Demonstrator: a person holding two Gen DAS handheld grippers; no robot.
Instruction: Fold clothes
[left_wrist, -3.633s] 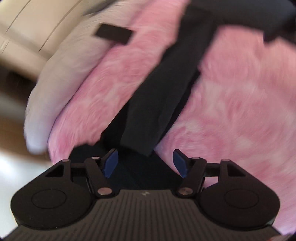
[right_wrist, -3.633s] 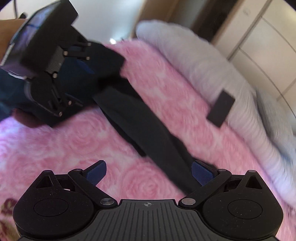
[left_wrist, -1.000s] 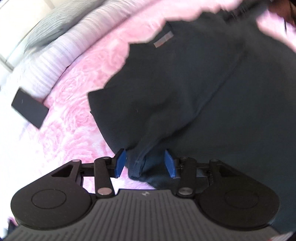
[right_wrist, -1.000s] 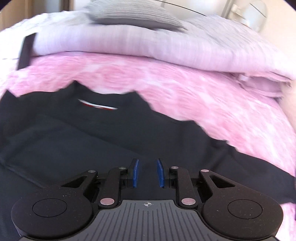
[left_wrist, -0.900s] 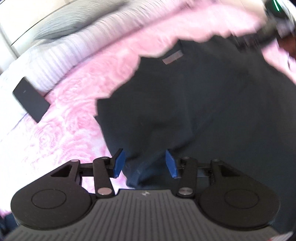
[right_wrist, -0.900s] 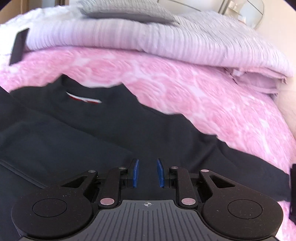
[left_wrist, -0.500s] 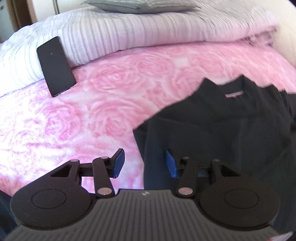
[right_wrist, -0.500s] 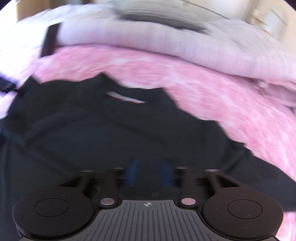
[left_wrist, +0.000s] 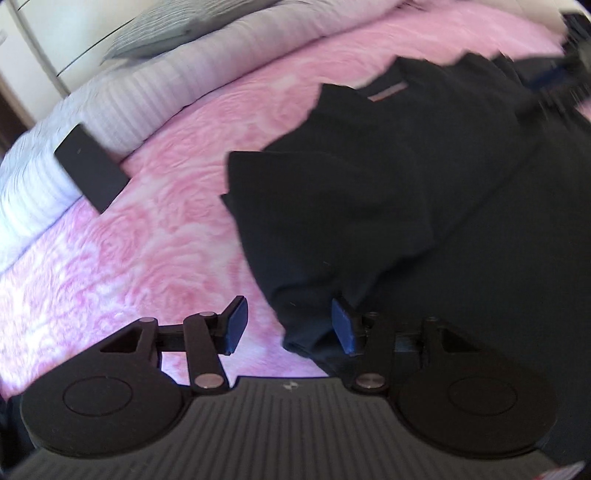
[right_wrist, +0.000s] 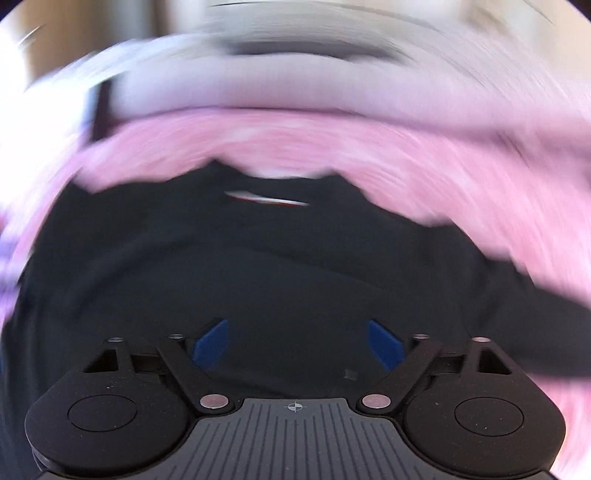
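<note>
Left view, shirt: I see the black shirt (left_wrist: 424, 192) lying spread on the pink blanket (left_wrist: 155, 229), its collar pointing away from me and one sleeve lying out flat.
Left view, gripper: my left gripper (left_wrist: 290, 325) is open wide and holds nothing; the sleeve's edge sits between its fingers.
Left view, other things: a black phone (left_wrist: 90, 171) leans on the white bedding (left_wrist: 155, 96), well apart from the shirt.
Right view, shirt: very blurry, but the shirt fills the middle, collar at the far end.
Right view, gripper: my right gripper (right_wrist: 297, 345) is open wide over the shirt's body, holding nothing.
Step, my guess: the shirt looks laid flat, no fold showing.
Next, my guess: pinch the sleeve edge and bring it over the middle.
</note>
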